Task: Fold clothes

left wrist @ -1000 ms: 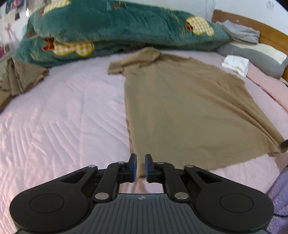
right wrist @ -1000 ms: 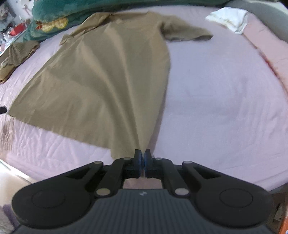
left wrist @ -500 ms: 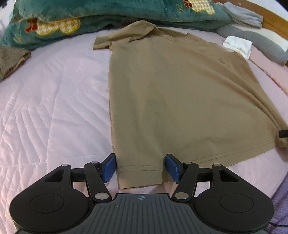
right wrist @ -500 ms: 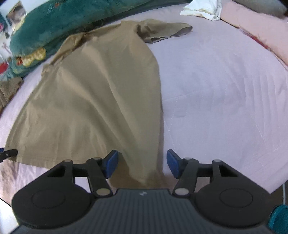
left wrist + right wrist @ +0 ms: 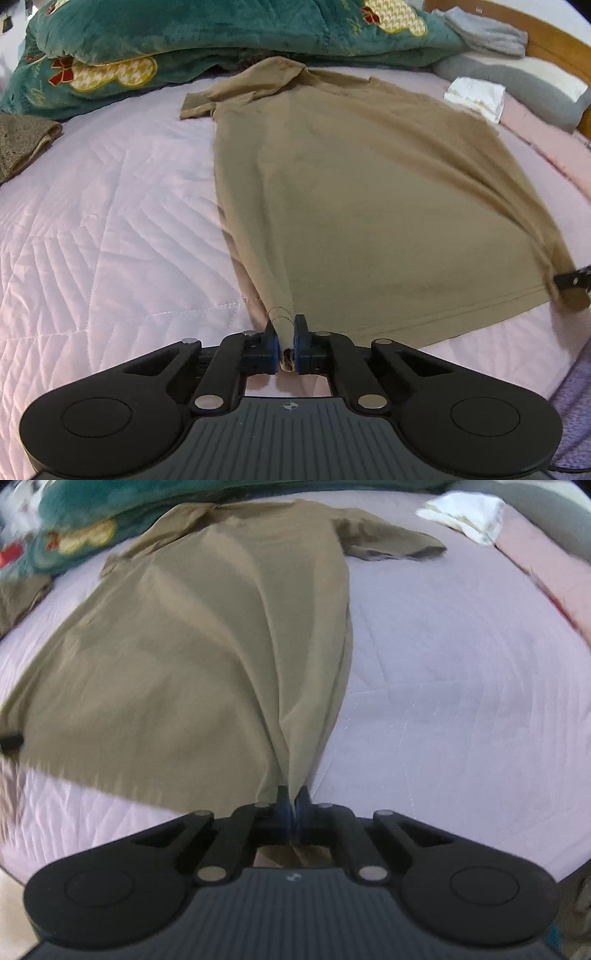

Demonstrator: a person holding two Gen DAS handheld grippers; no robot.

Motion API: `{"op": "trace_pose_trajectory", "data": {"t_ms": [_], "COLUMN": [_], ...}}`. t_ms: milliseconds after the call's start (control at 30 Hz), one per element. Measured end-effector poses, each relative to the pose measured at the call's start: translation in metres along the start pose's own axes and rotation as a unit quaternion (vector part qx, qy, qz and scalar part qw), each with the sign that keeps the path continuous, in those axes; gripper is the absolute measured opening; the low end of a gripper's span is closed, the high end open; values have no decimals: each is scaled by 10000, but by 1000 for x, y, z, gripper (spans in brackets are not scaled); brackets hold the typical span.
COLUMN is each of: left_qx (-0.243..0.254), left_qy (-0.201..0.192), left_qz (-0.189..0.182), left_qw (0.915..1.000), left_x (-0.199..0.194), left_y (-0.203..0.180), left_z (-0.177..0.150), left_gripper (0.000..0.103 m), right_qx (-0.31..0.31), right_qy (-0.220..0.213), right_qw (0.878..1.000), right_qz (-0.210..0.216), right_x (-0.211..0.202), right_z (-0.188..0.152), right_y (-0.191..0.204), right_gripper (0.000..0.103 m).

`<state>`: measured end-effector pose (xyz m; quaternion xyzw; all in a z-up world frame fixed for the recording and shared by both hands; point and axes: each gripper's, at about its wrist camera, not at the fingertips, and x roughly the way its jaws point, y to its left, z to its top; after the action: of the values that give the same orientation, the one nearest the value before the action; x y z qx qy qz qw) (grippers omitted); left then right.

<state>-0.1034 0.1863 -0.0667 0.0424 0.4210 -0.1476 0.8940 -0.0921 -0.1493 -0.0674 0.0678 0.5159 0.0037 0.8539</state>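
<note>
Pink bed [image 5: 110,229] carries a green quilt [image 5: 177,33] heaped at the far side. Tan shirt [image 5: 369,192] lies spread flat mid-bed, collar toward the quilt, hem nearest the cameras. Left gripper [image 5: 286,341] is clamped on one hem corner; right gripper [image 5: 292,812] is clamped on the other, cloth bunched between the pads.

A pink quilted bedspread [image 5: 110,221] is spread across the bed. A teal blanket [image 5: 207,37] is heaped at the far side. A folded white cloth [image 5: 474,96] is laid beside a grey pillow [image 5: 517,79].
</note>
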Motion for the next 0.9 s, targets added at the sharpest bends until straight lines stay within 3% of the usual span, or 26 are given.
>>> {"op": "trace_pose_trajectory", "data": {"t_ms": [267,467,533,600,667,733,833,867,900], "left_qx": [-62,39,210,453,428,136,-3,-3,72], "left_qy": [-60,385,641,700,452,-7,-723,-965,-1152], "left_qz": [-235,-151,118,571,966,1030,745,634,517], "left_qw": [9997,9991,9977,9949,9934,9946,9946,9933,9920], "left_x": [-44,-55,-51,-53,-67,-81,-83,-82,-72], "left_y": [27,42,45,48,56,62,46,39,26], "left_z": [-8,-29,-33,-34,-27,-7,33,46,59], "left_gripper": [7,7,12,17,19,26,57,64,64], "right_qx": [-53,-418,-542,-469,-176,76,305,380,445], "right_qy": [275,819,1153,1115,893,422,-577,-926,-1269], "right_qw": [9996,9954,9913,9920,9951,9982,9972,9945,9906], "right_qz": [100,269,331,364,376,415,363,315,249], "right_x": [-30,-27,-18,-18,-29,-45,-62,-65,-66], "right_z": [-8,-24,-26,-23,-12,2,34,45,56], "right_y": [-15,-11,-11,-17,-27,-38,-54,-60,-67], "right_gripper": [3,3,4,6,11,21,58,68,72]}}
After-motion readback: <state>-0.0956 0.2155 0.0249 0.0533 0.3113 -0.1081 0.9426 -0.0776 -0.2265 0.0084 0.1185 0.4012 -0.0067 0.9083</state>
